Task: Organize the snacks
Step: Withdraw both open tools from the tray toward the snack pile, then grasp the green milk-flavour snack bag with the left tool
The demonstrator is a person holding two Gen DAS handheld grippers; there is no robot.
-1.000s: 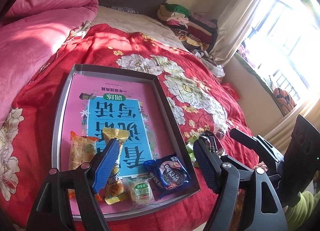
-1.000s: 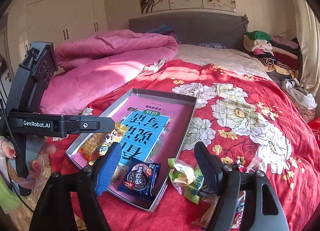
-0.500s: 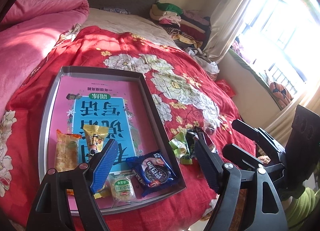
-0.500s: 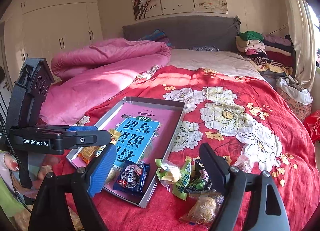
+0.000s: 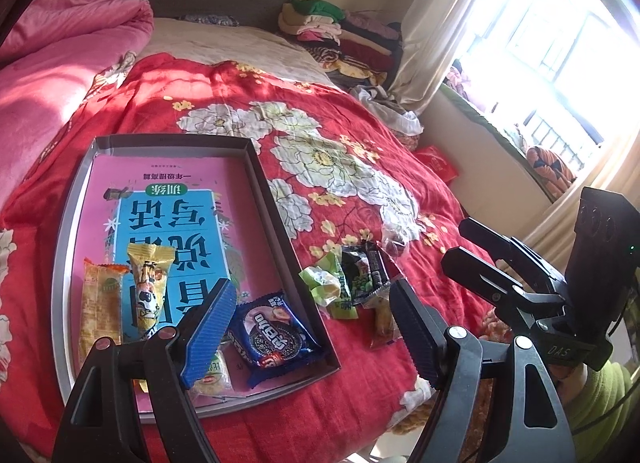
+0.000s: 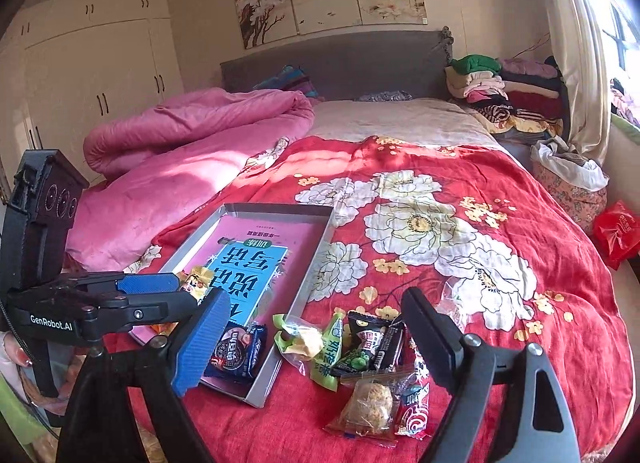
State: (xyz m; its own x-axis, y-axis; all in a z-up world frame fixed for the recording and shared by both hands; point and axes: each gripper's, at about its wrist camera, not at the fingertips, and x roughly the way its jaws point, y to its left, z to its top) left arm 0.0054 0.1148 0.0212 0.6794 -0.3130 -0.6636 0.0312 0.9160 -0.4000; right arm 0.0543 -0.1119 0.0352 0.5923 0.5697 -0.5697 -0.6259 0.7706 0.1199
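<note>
A grey tray (image 5: 72, 191) with a pink and blue liner lies on the red floral bedspread. It holds a blue cookie pack (image 5: 272, 337), a yellow pack (image 5: 148, 287), an orange pack (image 5: 100, 303) and a small round cake (image 5: 212, 377). A loose pile of snacks (image 6: 360, 347) lies on the spread right of the tray (image 6: 320, 247), with a clear-bagged ball snack (image 6: 366, 409) nearest. My left gripper (image 5: 312, 331) is open and empty above the tray's near right corner. My right gripper (image 6: 312, 335) is open and empty above the pile.
A pink duvet (image 6: 180, 143) is heaped at the left of the bed. Folded clothes (image 6: 508, 99) are stacked at the headboard's right. A red bag (image 6: 616, 231) lies beside the bed. A curtain and a bright window (image 5: 560, 47) are at the right.
Both grippers have drawn back and risen, so the tray and snack pile look smaller. The left view has swung right toward the loose pile. Nothing was picked up.
</note>
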